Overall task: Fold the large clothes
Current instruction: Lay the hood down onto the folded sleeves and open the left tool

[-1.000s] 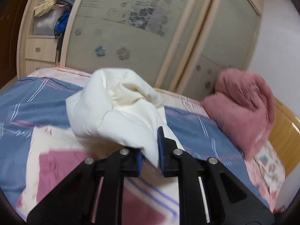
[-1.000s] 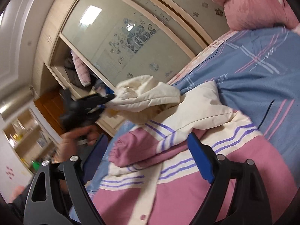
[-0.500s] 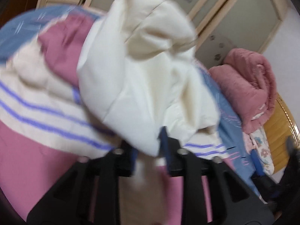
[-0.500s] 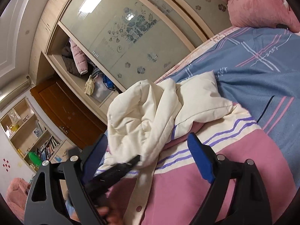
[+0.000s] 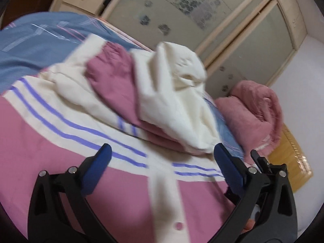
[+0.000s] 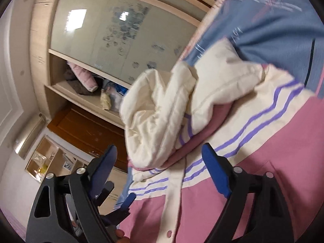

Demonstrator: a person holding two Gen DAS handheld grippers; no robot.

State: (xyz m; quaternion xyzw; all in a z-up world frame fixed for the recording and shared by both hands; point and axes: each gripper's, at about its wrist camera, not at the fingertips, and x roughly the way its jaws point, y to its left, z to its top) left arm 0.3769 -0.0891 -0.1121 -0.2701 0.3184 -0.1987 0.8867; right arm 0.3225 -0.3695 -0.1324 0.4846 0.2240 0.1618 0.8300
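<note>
A pink and cream jacket (image 5: 60, 162) with purple stripes lies front up on the bed. Its cream hood (image 5: 174, 101) rests folded down over a pink sleeve (image 5: 113, 85) on the chest. My left gripper (image 5: 162, 162) is open and empty, just above the jacket's cream button placket (image 5: 162, 202), short of the hood. My right gripper (image 6: 160, 162) is open and empty, hovering above the same jacket (image 6: 273, 151) near the hood (image 6: 158, 113). The left gripper's tips (image 6: 125, 202) show low in the right wrist view.
The bed has a blue patterned sheet (image 5: 30, 46). A rolled pink blanket (image 5: 257, 109) lies at the bed's head beside a wooden headboard (image 5: 291, 158). A wardrobe with frosted sliding doors (image 5: 182, 10) stands close behind the bed, with open shelves of clothes (image 6: 87, 85).
My left gripper carried the cream hood down onto the jacket's chest, then opened and let it go. The hood now lies on the jacket. The right gripper stayed open.
</note>
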